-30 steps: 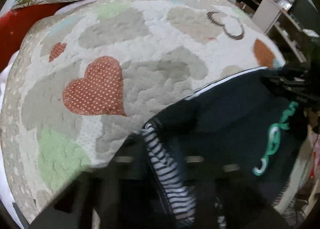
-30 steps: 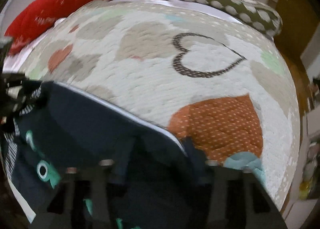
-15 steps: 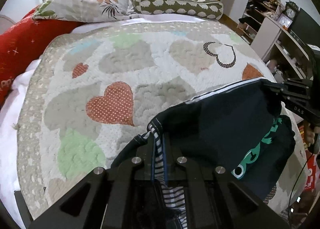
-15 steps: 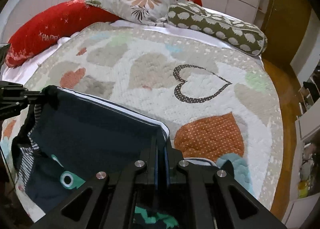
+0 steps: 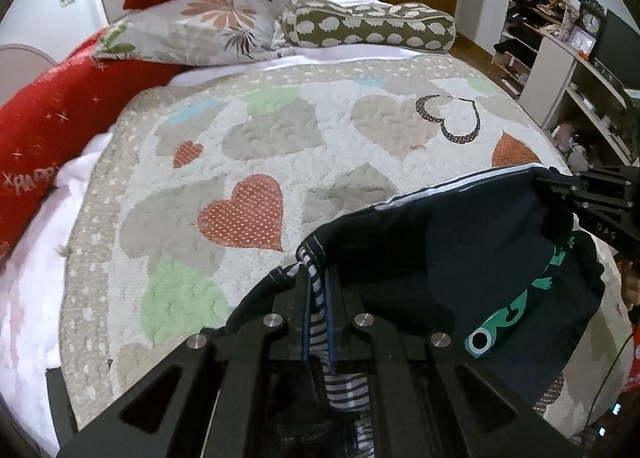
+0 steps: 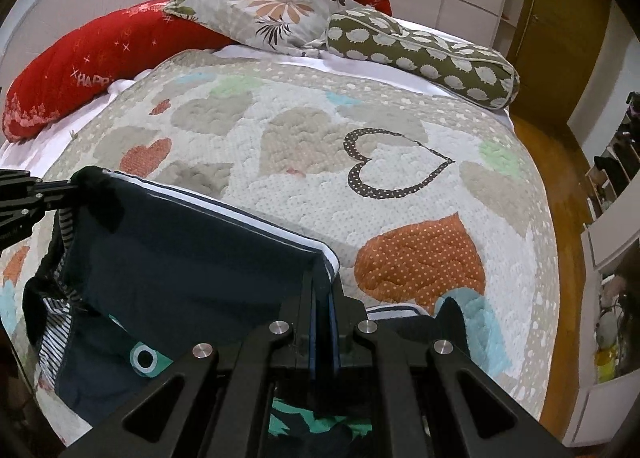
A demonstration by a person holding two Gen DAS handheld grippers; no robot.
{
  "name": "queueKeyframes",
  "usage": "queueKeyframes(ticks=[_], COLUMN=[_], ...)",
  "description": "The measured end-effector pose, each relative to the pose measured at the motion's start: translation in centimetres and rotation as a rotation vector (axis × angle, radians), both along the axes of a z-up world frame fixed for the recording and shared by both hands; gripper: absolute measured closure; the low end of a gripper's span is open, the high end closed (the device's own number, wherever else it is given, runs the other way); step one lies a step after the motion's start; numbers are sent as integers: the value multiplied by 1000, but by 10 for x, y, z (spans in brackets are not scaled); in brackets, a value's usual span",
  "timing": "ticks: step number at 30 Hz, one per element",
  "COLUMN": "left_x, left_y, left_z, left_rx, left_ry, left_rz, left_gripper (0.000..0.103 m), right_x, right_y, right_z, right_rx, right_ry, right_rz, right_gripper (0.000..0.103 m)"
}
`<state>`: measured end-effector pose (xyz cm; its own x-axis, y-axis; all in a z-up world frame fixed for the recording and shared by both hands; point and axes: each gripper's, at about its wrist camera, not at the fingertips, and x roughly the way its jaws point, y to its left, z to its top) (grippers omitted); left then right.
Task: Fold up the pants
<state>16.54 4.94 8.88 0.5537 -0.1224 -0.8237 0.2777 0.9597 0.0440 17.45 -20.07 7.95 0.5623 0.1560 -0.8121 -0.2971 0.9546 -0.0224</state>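
The dark navy fabric pants with a white-piped edge, striped lining and green print (image 5: 460, 258) hang stretched between the two tools above the round quilted bedspread with heart patches (image 5: 260, 146). The black two-finger left gripper (image 5: 318, 298) is clamped on one corner of the garment, striped lining bunched between its jaws. The black two-finger right gripper (image 6: 323, 298) is pinched closed on the opposite corner, where the white-piped edge folds into its jaws. Each tool also shows at the edge of the other's view, gripping its end of the taut upper edge. Below that edge the cloth sags; its lower part seems to rest on the quilt, though the near end is hidden behind the gripper bodies. At the far side of the bed lie a long red cushion (image 6: 80, 58), a grey floral pillow (image 6: 276, 14) and an olive bolster with pale spots (image 6: 424, 54)
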Motion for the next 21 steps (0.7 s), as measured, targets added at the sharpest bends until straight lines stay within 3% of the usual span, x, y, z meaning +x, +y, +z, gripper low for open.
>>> queueKeyframes(ticks=[5,10,14,17,21], left_x=[-28,-74,-116,-145,-171], left_y=[-4,3,7,13,20], left_z=[13,25,19,-1,-39], left_rx=[22,-16,-37,-55,-74], left_ry=[-66,-122,-148,-122,-18], left_rz=[12,24,41,64,108], left_gripper=[97,97,97,97,97], right_x=[-17,-55,-95,-130,-171], right_y=[-2,-10,-17,-20,-21], right_z=[8,19,18,3,-31], right_rx=[30,79,140,188,189], right_ry=[-22,-53,-59,-39,-4], right_rz=[-7,-2,7,6,-20], right_gripper=[97,97,97,97,94])
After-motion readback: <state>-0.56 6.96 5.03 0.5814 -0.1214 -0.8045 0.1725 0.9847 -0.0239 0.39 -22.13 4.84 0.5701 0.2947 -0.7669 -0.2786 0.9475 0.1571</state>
